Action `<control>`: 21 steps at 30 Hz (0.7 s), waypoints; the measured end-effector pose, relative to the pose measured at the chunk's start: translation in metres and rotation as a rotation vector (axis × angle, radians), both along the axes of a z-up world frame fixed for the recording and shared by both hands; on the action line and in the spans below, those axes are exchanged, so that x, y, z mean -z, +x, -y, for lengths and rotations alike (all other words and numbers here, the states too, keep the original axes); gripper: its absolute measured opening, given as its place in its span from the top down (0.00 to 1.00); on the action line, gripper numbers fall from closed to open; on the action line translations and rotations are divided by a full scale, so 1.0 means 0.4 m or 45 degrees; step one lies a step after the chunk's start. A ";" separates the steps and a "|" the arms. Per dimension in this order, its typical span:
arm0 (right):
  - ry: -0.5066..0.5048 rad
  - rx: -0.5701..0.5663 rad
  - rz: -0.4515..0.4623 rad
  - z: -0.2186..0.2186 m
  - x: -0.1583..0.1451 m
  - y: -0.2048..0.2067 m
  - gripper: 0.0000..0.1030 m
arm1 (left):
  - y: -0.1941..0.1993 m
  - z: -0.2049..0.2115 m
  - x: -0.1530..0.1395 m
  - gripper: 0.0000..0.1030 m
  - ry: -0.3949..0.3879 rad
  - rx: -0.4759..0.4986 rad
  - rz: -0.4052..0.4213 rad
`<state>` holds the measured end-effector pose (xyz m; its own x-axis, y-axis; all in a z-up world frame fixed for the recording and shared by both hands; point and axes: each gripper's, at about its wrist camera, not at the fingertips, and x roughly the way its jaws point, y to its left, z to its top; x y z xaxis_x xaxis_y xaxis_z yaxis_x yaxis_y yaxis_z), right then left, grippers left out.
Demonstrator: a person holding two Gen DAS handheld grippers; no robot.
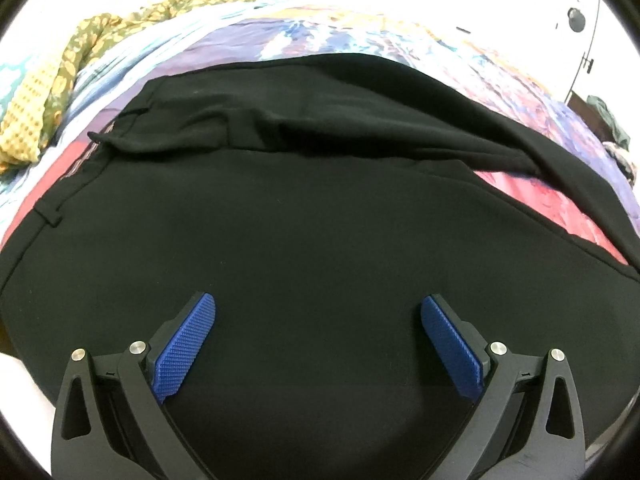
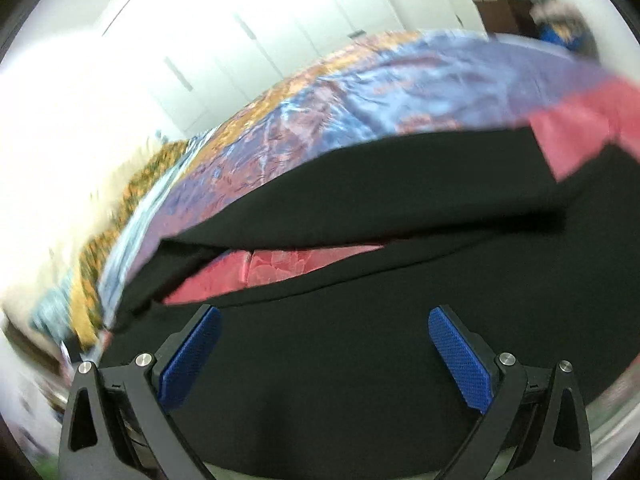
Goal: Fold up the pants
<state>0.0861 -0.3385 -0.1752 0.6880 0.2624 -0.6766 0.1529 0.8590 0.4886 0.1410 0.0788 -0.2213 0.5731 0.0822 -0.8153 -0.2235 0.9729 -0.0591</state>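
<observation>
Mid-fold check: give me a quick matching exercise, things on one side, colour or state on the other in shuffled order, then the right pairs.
Things:
1. pants
2. left gripper
3. bedspread
4. patterned cloth

Colour or state:
A. yellow-green, bunched at the far left of the bed
B. black, spread flat, two legs apart
C. multicoloured: purple, blue, red
D. open, blue pads wide apart over black fabric

Pairs: 1-B, 2-D, 3-C, 4-A.

The right gripper is open too, above the pants in a blurred view.
</observation>
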 end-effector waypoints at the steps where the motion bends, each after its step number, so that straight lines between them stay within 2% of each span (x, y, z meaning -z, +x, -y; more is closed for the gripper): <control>1: 0.018 0.034 -0.010 0.021 0.003 0.009 0.05 | 0.000 0.000 0.000 0.01 -0.001 0.003 0.001; 4: 0.100 0.187 -0.040 0.116 0.014 0.035 0.10 | 0.002 0.002 0.004 0.01 0.016 0.003 -0.002; 7: 0.274 0.345 -0.056 0.224 0.029 0.050 0.24 | 0.004 0.005 0.006 0.01 0.031 0.002 -0.001; 10: 0.460 0.468 -0.020 0.286 0.034 0.036 0.29 | 0.005 0.005 0.006 0.01 0.032 0.003 -0.001; 12: 0.539 0.519 -0.013 0.307 0.044 0.033 0.33 | 0.006 0.006 0.006 0.01 0.034 0.002 -0.001; 15: 0.526 0.536 -0.061 0.310 0.057 0.044 0.42 | 0.008 0.007 0.007 0.01 0.042 0.004 -0.002; 17: 0.476 0.551 -0.132 0.311 0.068 0.055 0.54 | 0.008 0.007 0.007 0.01 0.046 0.005 -0.001; 19: 0.466 0.592 -0.181 0.314 0.077 0.055 0.57 | 0.008 0.005 0.007 0.01 0.045 0.004 -0.002; 21: 0.439 0.621 -0.178 0.308 0.073 0.055 0.57 | 0.009 0.006 0.008 0.01 0.047 0.004 -0.002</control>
